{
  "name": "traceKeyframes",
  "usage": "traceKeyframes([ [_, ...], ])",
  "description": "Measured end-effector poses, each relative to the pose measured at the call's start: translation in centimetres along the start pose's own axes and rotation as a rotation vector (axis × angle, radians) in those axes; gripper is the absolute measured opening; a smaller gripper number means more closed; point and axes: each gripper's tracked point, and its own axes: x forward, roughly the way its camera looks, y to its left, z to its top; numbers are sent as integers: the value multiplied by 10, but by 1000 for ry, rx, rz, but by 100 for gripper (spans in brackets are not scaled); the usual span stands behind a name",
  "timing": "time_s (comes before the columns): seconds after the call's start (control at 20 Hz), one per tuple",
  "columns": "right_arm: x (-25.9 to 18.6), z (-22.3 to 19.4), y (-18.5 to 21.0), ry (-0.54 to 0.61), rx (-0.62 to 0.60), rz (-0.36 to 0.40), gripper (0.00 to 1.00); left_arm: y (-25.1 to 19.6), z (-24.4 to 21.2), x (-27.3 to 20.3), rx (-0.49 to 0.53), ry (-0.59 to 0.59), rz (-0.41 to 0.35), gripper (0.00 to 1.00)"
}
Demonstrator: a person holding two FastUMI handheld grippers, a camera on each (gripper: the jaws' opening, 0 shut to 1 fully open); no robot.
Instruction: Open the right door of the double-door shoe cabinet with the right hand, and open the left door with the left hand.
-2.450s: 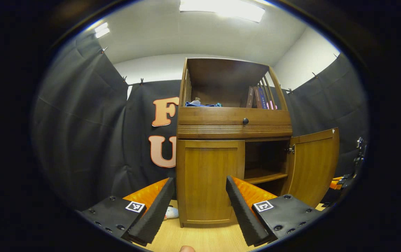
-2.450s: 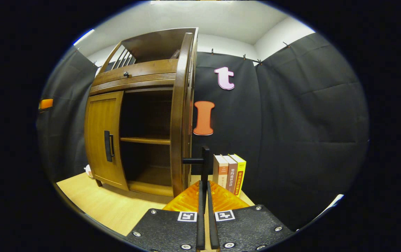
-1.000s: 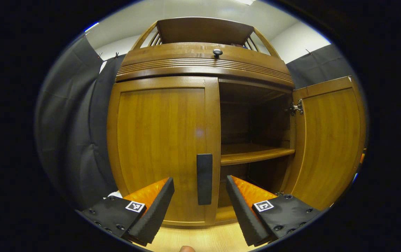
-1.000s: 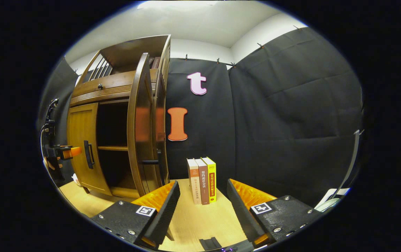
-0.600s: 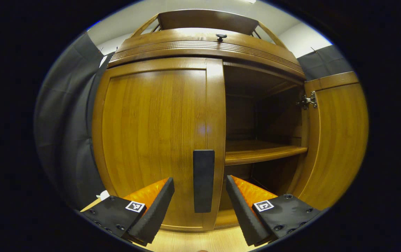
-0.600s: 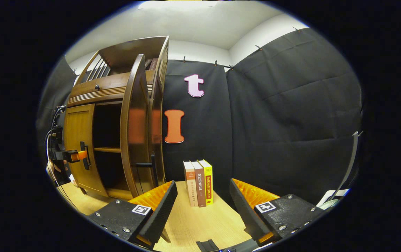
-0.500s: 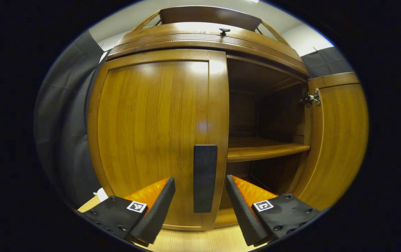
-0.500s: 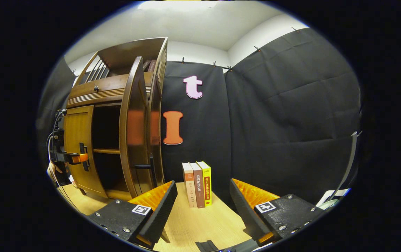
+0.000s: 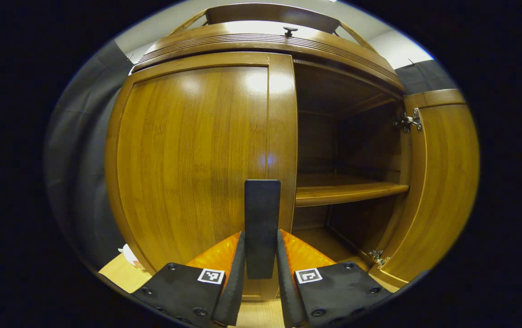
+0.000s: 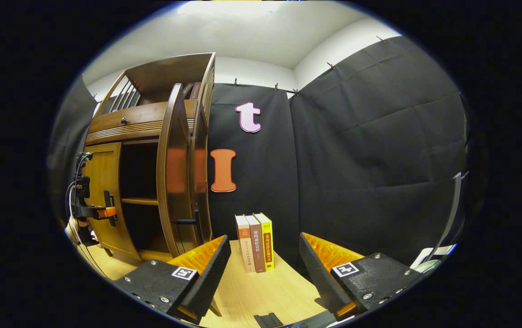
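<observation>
While the right gripper (image 10: 263, 269) is being held wide and idle, the upright handle (image 9: 262, 228) is being clamped between the left gripper (image 9: 261, 255) fingers — left door (image 9: 197, 155) ready for pulling.

Glossy wooden left door (image 9: 197, 150), matt black handle (image 9: 261, 223)

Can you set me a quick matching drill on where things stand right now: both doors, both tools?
Match each thing to its state.
1. left door
2. right door
3. left tool
4. right tool

a. open, holding nothing
b. swung open
c. closed
d. shut on the black handle

Pairs: 1-c, 2-b, 3-d, 4-a
</observation>
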Motion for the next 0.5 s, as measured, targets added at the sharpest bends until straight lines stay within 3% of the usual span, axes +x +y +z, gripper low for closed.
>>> traceKeyframes([
  [0.25, -8, 5, 15, -4, -11, 21, 93, 0, 0, -8, -50, -22, -50, 33],
  [0.5, -15, 13, 39, -10, -38, 51, 92, 1, 0, -32, -32, -21, -75, 27],
])
